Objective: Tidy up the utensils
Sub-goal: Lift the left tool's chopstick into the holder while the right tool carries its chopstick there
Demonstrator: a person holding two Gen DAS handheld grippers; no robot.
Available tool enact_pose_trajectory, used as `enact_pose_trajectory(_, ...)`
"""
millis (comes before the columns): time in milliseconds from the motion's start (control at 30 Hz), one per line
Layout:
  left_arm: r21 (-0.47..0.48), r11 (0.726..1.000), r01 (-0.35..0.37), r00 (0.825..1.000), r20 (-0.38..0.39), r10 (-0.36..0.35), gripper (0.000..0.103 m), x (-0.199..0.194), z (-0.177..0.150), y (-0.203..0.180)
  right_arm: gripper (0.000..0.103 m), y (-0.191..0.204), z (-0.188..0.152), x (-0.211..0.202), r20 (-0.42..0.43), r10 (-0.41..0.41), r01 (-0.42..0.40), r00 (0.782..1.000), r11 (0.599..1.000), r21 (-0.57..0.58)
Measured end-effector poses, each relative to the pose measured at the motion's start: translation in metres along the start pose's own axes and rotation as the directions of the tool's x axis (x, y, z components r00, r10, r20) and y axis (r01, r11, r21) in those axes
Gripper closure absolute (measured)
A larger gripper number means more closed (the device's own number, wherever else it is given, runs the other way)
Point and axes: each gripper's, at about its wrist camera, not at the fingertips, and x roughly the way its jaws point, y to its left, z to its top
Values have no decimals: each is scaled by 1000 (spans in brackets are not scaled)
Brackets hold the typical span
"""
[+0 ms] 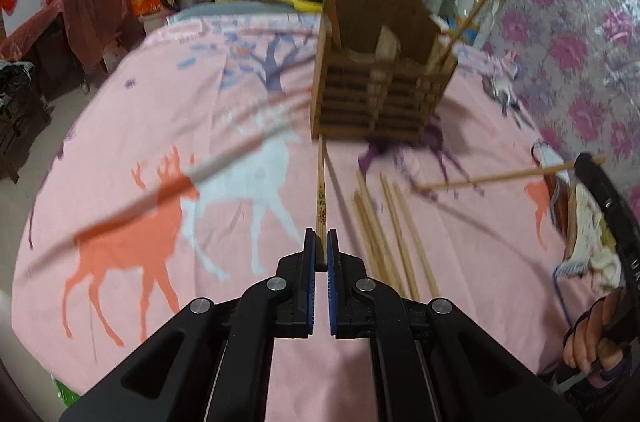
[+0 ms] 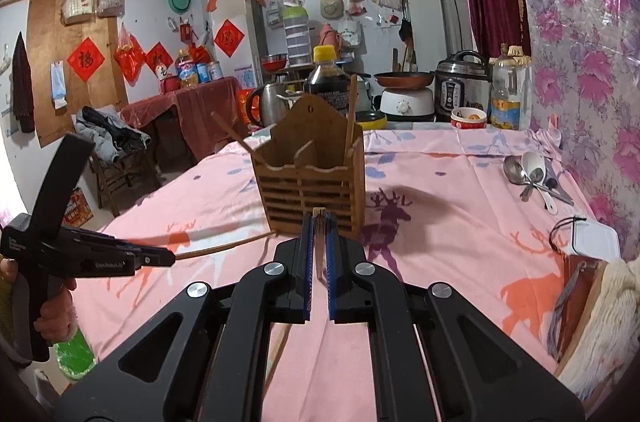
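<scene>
On the pink tablecloth (image 1: 460, 302), toward its far edge, stands the wooden holder (image 1: 380, 90), straight ahead of both your grippers. Your left gripper (image 1: 321, 246) is clamped on a chopstick (image 1: 320, 190) whose long axis runs directly away toward the holder's base. Loose chopsticks (image 1: 394, 234) lie just right of it. Your right gripper (image 2: 319, 234) is pinched on another chopstick (image 2: 318, 222), held crosswise to its fingers, and looks nearer the holder.
</scene>
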Motion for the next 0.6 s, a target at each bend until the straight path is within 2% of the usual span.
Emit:
enact_pose_trajectory(233, -1, 1000, -3, 996, 93, 3, 97, -17, 31, -8, 97, 1, 20, 6, 24, 14, -14, 1000, 1000, 3)
enact_pose_trajectory(433, 79, 997, -19, 988, 153, 7, 97, -54, 46, -24, 97, 2, 45, -5, 76, 27, -26, 997, 1000, -13)
enact_pose_trajectory(600, 113, 994, 5, 982, 189, -26, 97, -86, 64, -34, 97, 4, 71, -14, 127, 51, -49, 991, 999, -23)
